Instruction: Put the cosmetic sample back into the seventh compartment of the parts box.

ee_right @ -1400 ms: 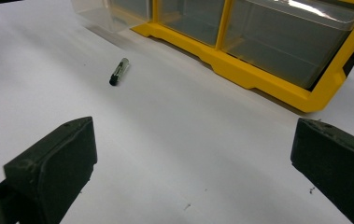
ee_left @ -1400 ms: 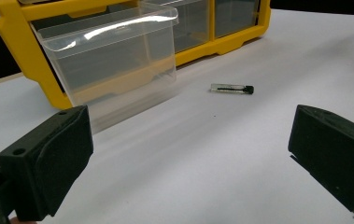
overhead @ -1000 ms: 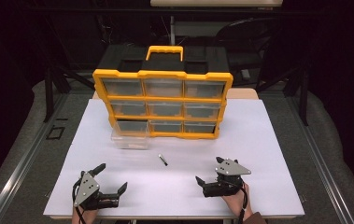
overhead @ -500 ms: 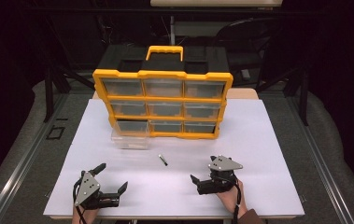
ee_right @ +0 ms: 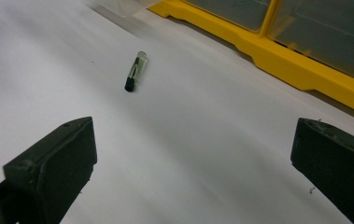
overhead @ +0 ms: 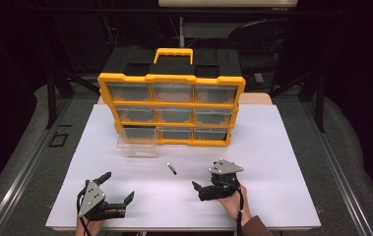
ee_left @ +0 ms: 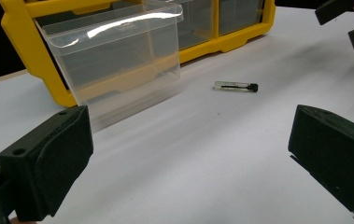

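Roughly, by position on the white table top [overhead: 282,147]:

Vial: a small clear vial [overhead: 172,168] with a black cap lies flat on the bare surface, near the middle, in front of the cabinet and apart from everything.

Right gripper: the right gripper [overhead: 204,188] sits low on the near right, its jaws spread wide and empty, pointing left toward the vial, with open sheet between them.

Left gripper: the left gripper [overhead: 117,188] rests close to the near edge on the left, jaws wide apart, holding nothing.

Cabinet: the yellow drawer cabinet [overhead: 171,109] stands across the far middle of the sheet, its handle on top.

Drawer: one clear drawer [overhead: 137,146] at the bottom left is pulled out toward the near side; its front rim is left of and farther than the vial.

Open room: the sheet is bare between the grippers and wide to the right of the cabinet, out to the right edge.
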Action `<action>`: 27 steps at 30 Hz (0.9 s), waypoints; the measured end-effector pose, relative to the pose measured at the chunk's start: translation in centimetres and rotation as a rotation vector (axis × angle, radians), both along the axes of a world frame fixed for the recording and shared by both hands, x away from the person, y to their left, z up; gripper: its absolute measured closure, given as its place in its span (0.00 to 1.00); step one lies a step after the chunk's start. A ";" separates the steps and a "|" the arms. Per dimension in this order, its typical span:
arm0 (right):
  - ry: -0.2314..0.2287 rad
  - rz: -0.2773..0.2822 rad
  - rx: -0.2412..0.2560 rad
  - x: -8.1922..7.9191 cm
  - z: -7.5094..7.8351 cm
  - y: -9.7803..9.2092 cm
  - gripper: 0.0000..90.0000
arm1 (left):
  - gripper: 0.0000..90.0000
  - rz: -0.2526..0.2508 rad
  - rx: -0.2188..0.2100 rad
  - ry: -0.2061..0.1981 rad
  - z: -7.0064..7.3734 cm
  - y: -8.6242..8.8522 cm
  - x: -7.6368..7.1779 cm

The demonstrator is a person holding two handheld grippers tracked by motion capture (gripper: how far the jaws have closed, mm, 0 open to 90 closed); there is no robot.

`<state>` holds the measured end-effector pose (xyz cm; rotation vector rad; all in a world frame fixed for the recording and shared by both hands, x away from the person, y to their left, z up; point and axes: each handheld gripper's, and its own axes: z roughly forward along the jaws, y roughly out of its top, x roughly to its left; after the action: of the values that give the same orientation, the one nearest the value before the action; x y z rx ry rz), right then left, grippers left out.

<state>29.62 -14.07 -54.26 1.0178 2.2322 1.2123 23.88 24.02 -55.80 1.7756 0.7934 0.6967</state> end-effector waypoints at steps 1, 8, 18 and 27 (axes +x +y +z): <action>0.005 0.001 -0.002 0.1 0.0 0.2 0.00 | 0.00 -0.002 0.002 -0.002 0.0 0.0 -0.1; 0.025 0.017 -0.012 0.7 -0.1 1.5 0.00 | 0.00 0.001 0.000 0.005 0.0 0.0 0.1; 0.055 0.024 -0.037 1.9 0.1 3.3 0.00 | 0.00 0.002 0.002 0.005 0.0 -0.1 0.2; 0.078 0.040 -0.073 2.8 0.2 5.0 0.00 | 0.00 -0.001 0.004 0.006 0.0 -0.1 0.2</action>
<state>32.41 -9.09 -54.05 1.0133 2.3485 1.1164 24.05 23.94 -55.82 1.7822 0.7952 0.6929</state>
